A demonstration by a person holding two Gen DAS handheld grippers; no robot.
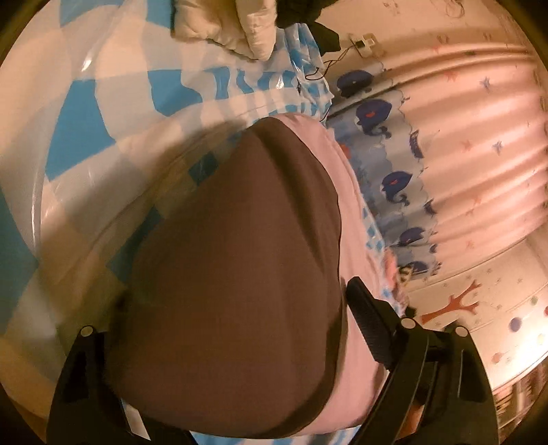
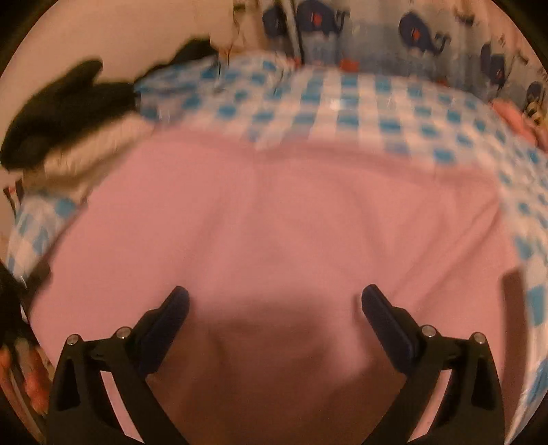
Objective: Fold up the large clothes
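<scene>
Blue-and-white checked plastic sheeting [image 2: 359, 102] covers the work surface, and behind it hangs a curtain [image 1: 394, 178] printed with dark blue whales, beside a pale pink pleated curtain [image 1: 479, 154] with small stars. On the sheeting lies a large pink garment [image 2: 274, 212], spread fairly flat with a few soft creases, its far edge running across the middle of the right wrist view. At the far left of that view a heap of black and cream clothes [image 2: 68, 113] sits on the corner of the surface, apart from the pink one. The right gripper [image 2: 274, 308] hovers above the near part of the pink garment with its jaws spread wide and nothing between them; a dark shadow falls on the cloth below it. The picture is blurred. In the left wrist view a big fold of the same garment [image 1: 356, 219], shaded brown on the side facing the camera and pink along its right edge, fills the space between the jaws of the left gripper [image 1: 233, 325]. Only the right finger [image 1: 370, 325] shows; the left one is hidden by the cloth, so whether the pads press on it cannot be told. A cream padded item [image 1: 233, 24] lies at the far end of the sheeting.
</scene>
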